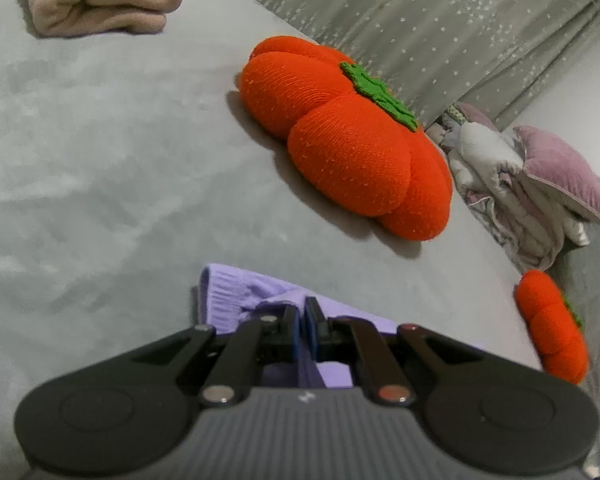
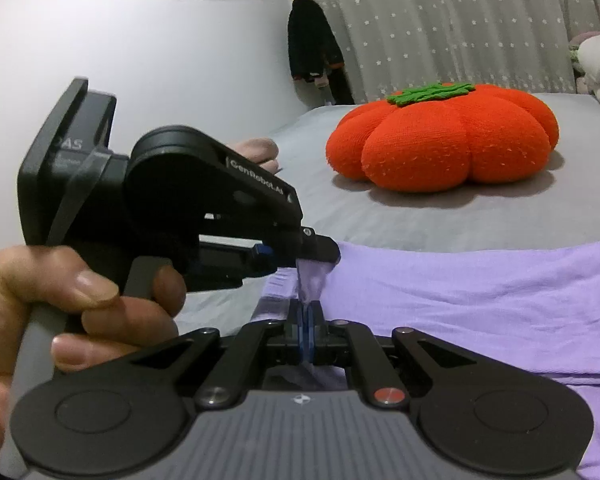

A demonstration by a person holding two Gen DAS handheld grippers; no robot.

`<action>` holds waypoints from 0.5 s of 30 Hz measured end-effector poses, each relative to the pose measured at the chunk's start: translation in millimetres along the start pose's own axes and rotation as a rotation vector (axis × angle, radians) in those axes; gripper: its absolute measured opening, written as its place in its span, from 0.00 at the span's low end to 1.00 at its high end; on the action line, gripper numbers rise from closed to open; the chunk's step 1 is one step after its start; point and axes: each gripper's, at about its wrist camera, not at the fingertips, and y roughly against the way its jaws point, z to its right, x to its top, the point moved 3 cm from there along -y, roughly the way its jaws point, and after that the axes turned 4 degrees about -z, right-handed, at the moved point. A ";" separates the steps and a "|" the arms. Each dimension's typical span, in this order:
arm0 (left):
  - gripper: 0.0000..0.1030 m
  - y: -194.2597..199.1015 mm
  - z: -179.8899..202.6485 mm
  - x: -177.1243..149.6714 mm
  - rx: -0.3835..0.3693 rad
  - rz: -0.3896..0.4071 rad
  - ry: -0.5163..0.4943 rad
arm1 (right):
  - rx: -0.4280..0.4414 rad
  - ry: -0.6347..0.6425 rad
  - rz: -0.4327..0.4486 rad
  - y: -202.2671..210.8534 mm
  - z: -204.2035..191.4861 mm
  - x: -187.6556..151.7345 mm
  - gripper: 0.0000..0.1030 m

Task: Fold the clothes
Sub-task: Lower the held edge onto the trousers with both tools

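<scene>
The lavender garment [image 2: 480,304] lies spread on the grey bed [image 2: 380,220], on the near side of the large orange pumpkin cushion [image 2: 444,136], which serves as the landmark here. Both grippers pinch the same corner of the garment, on the near side of the cushion and well apart from it.

In the right wrist view, the right gripper [image 2: 307,312] has its fingers [image 2: 298,320] pressed together on a thin fold of the lavender cloth, which rises as a taut strip to the left gripper [image 2: 312,260] just above. The left gripper's fingers are likewise clamped on that strip. A hand [image 2: 80,312] wraps the left gripper's handle, at the far left of the frame from the cushion.

In the left wrist view, the left gripper [image 1: 303,312] has its fingers nearly closed with lavender cloth [image 1: 236,300] between them; the ribbed hem lies on the bed just beyond the tips, on the near side of the cushion [image 1: 348,140].

A folded pink garment [image 1: 100,0] rests on the bed well beyond and left of the cushion. A smaller orange cushion [image 1: 552,328] lies nearer the camera and to the right of the large one, and a heap of pale bedding [image 1: 512,188] sits right of it.
</scene>
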 end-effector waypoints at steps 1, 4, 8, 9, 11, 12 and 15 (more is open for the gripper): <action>0.04 -0.7 0.0 -1.3 0.013 -0.003 -0.010 | -0.001 0.006 -0.005 -0.6 -0.5 -1.0 0.05; 0.04 -2.4 -0.1 -4.0 0.039 -0.008 -0.030 | -0.003 0.013 -0.019 -3.2 -1.7 -3.0 0.05; 0.04 1.5 0.9 -5.0 0.053 0.003 -0.054 | -0.002 0.022 -0.024 -4.3 -4.0 -3.2 0.05; 0.04 2.9 1.2 -5.0 0.056 0.006 -0.060 | -0.002 0.026 -0.024 -4.2 -4.8 -3.0 0.05; 0.04 2.9 1.0 -4.3 0.064 0.006 -0.064 | -0.002 0.030 -0.026 -5.0 -5.6 -2.6 0.05; 0.04 3.0 0.8 -3.9 0.068 0.006 -0.066 | -0.002 0.030 -0.028 -5.7 -5.8 -2.5 0.05; 0.04 1.8 1.0 -5.8 0.091 0.000 -0.080 | -0.004 0.032 -0.033 -7.9 -6.2 -2.2 0.05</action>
